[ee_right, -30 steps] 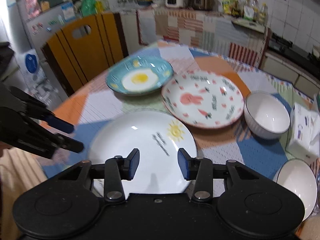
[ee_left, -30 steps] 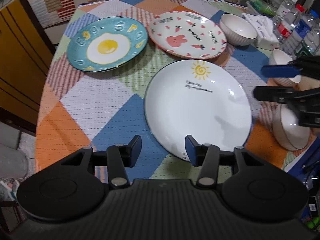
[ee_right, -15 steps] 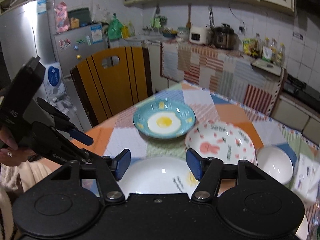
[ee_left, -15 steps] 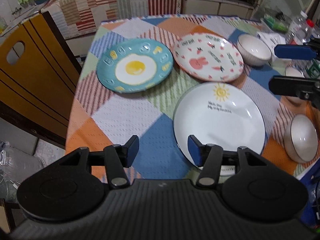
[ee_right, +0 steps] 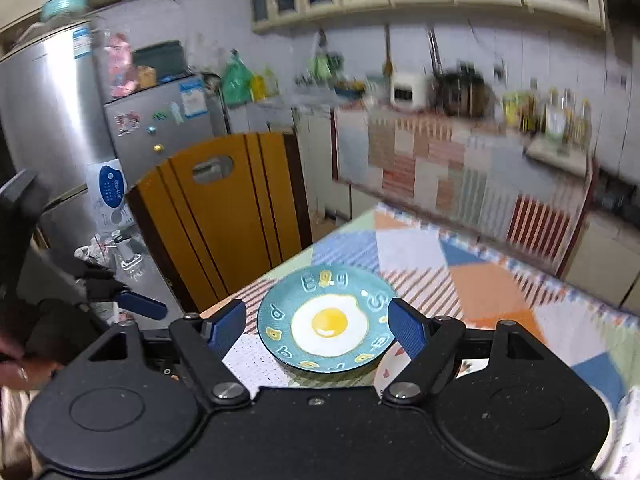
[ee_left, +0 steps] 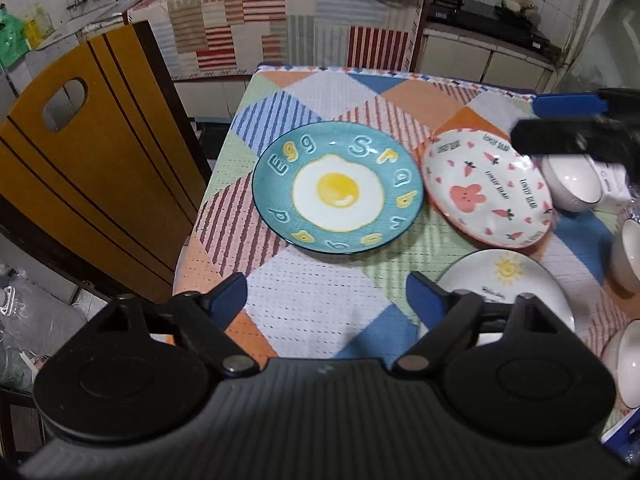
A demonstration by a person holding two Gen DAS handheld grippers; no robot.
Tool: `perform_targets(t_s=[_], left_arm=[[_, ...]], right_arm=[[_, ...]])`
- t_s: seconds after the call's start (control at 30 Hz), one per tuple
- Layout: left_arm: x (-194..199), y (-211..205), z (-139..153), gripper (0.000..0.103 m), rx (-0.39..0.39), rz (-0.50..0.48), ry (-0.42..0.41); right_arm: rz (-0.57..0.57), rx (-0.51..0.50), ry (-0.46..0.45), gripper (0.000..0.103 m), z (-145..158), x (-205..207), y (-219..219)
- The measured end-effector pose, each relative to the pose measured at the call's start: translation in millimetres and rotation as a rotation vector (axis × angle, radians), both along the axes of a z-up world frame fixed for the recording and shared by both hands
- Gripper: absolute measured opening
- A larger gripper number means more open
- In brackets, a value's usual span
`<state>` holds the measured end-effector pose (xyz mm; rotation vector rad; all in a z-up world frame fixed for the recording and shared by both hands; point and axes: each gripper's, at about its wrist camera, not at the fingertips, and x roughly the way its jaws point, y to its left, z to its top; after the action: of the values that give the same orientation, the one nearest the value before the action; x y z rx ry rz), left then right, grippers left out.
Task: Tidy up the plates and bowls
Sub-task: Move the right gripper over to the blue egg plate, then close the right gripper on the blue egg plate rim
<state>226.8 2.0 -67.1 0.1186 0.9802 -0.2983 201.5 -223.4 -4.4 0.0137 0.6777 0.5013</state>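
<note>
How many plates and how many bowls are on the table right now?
Plates: 3, the egg plate, the rabbit plate and the sun plate.
Bowls: 3 in view, bowl, bowl, bowl, all at the right edge.
Total: 6

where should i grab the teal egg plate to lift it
Grip the egg plate by its raised rim, one finger over and one under. It lies flat, alone on the tablecloth. Its near-left edge looks best: the bunny plate crowds the right side.
</note>
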Motion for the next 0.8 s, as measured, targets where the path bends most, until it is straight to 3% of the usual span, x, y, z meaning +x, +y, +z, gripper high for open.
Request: perform_targets(t_s=[0.17, 0.3, 0.5, 0.8], left_arm=[[23, 9, -19, 0.087, -0.006, -0.018, 0.010], [44, 25, -39, 0.087, -0.073, 0.032, 0.034], [67, 42, -71, 0.087, -0.174, 0.119, 0.050], [96, 46, -107, 0.083, -0.239, 0.195, 0.109]], right_arm=[[-0.038, 0.101, 0.191, 0.081, -35, 62, -3], [-0.077, 0.210, 0.278, 0.077, -67, 99, -5], [-0.119, 0.178, 0.316, 0.074, -106, 142, 7], [-0.185, 0.096, 0.287, 0.069, -139, 175, 5]])
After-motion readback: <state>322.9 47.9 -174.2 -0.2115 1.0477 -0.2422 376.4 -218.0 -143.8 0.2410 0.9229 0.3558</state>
